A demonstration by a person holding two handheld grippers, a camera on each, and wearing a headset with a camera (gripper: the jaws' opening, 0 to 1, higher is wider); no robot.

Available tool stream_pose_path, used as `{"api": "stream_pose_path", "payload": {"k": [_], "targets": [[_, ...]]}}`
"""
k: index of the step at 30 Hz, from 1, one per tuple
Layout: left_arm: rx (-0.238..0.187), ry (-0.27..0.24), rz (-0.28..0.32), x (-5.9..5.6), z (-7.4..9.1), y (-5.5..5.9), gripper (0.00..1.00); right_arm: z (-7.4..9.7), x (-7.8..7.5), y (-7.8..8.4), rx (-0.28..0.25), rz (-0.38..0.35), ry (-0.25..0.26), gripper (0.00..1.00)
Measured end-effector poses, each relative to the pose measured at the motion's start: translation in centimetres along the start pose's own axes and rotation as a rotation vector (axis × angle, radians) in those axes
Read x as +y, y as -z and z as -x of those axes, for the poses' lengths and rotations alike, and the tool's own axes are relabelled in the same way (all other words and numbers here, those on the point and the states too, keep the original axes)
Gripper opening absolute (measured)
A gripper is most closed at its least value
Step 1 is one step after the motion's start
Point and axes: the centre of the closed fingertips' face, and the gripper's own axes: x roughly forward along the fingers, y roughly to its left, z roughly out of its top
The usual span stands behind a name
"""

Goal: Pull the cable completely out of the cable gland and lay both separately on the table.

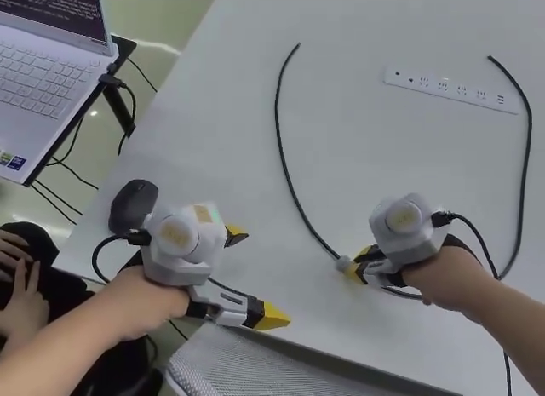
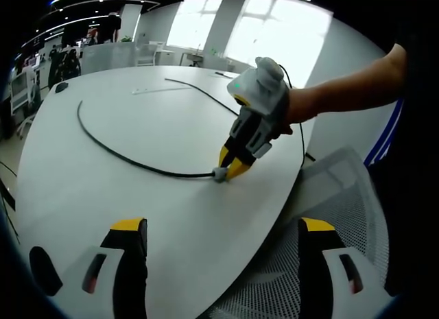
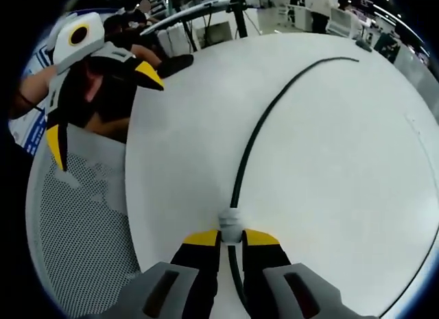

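Large white table w/ curved edge (image 1: 383, 166) takes up most of the head view. A grey mesh chair (image 1: 255, 366) sits tucked at its near edge & an open silver laptop (image 1: 43, 64) is raised off to the far left. Long black cable (image 1: 285, 175) lies on the tabletop in a wide curve, w/ its free end far from the person & the other end running to the near edge. Flat white power strip (image 1: 451, 89) lies well apart from it, far right. A black lead also loops up the R side past the strip; can't tell if it's the same cable.

Left gripper (image 1: 255, 277), grey body w/ yellow-tipped jaws, hangs over the table edge & chair. Its jaws are spread wide w/ nothing btwn them.

Right gripper (image 1: 353, 271) is low on the table nr the front edge. Its jaws are drawn narrow, pinched round the cable just behind the small pale grey cable gland (image 1: 344, 264). In the right gripper view the gland sits right at the yellow tips, touching them. The cable is threaded thru it: one side runs away across the table, the other back btwn the jaws. In the left gripper view the gland rests on the tabletop
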Motion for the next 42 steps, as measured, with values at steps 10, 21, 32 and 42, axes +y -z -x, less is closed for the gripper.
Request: {"api": "stream_pose_path", "payload": {"k": [10,21,32,42], "targets": [[-0.044,0.013,-0.036,-0.6,0.2,-2.6,0.93,1.7,1.1,-0.4,-0.008,0.026,-0.030,0.06],[-0.069,0.065,-0.075,-2.4,-0.9,-4.8,0.93,5.9,2.4,-0.8,-0.063,0.037,-0.009,0.06],[-0.072,0.121,-0.150,-4.6,-2.0,-7.2,0.90,10.1,3.6,-1.5,-0.089,0.070,0.032,0.06],[-0.124,0.162,-0.210,-5.9,-2.4,-9.6,0.82,12.8,4.7,-2.1,-0.091,0.123,0.036,0.06]]}}
